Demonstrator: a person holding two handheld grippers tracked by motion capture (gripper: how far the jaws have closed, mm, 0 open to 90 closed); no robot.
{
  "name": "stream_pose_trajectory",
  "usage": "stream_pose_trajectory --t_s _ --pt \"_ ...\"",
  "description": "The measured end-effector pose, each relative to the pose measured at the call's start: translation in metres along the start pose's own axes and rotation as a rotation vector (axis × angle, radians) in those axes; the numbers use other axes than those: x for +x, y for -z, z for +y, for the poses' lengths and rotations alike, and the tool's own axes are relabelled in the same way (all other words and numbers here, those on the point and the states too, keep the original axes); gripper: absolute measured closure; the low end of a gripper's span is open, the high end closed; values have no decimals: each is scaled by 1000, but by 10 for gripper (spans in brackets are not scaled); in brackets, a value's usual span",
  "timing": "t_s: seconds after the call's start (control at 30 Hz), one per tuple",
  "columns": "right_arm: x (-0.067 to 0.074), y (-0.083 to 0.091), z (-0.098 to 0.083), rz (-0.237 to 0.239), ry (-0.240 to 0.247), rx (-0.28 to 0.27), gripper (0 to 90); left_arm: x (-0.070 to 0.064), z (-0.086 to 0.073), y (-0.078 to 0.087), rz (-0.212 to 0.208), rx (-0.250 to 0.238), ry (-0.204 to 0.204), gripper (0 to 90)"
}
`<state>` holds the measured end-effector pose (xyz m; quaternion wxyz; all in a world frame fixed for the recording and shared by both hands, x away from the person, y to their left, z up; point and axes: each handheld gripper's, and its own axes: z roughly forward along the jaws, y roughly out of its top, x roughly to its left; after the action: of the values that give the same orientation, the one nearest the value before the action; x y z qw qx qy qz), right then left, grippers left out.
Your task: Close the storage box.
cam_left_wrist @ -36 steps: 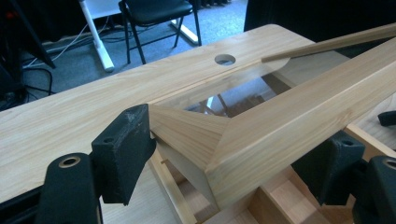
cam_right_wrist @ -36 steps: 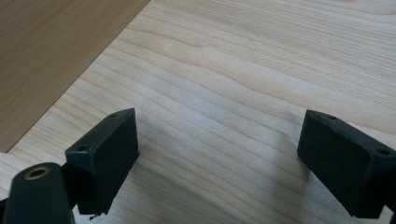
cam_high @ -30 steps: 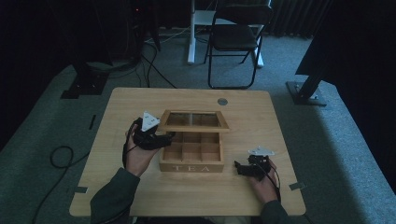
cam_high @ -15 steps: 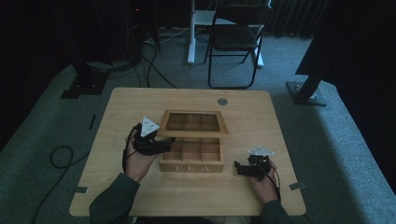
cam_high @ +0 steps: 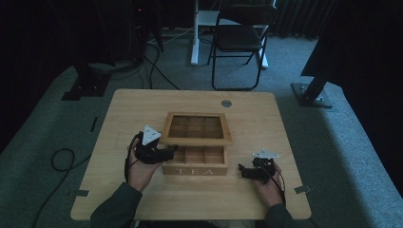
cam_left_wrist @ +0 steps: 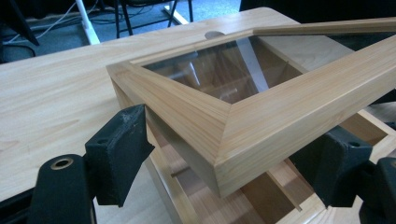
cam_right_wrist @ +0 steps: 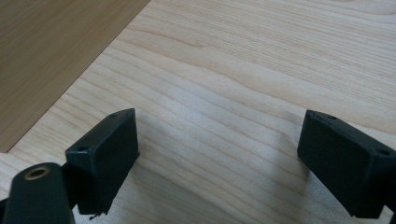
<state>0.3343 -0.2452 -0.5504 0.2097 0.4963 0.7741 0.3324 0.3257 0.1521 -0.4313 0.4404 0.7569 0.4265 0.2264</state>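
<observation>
We see a wooden tea box [cam_high: 195, 161] on the desk [cam_high: 285, 128]; its glass lid [cam_high: 196, 128] is tipped up off the box. The corner of the lid sits between the fingers [cam_left_wrist: 119, 154] of the left gripper [cam_high: 164, 154]; they are spread wide on both sides of it, and we cannot tell if they touch the wood. We think the corner is a good spot to lift from. The right gripper [cam_high: 243, 171] rests low on the desk with wide fingers [cam_right_wrist: 105, 156] and nothing between them; the box lies off to the side of its fingers, so we guess it waits.
</observation>
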Motion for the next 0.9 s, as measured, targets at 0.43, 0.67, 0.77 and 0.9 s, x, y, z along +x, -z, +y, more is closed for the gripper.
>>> stream_pose_trajectory --t_s 0.43,0.67,0.77,0.9 --pt "0 0 0 0 -1 1 120 -3 -17 -3 1 0 -15 219" --pt "0 0 0 0 0 1 120 -4 -24 -4 1 7 -11 220" --pt "0 0 0 0 0 1 120 -5 -27 -5 0 14 -9 220" --pt "0 0 0 0 0 1 120 -6 -32 -6 -5 24 -17 220"
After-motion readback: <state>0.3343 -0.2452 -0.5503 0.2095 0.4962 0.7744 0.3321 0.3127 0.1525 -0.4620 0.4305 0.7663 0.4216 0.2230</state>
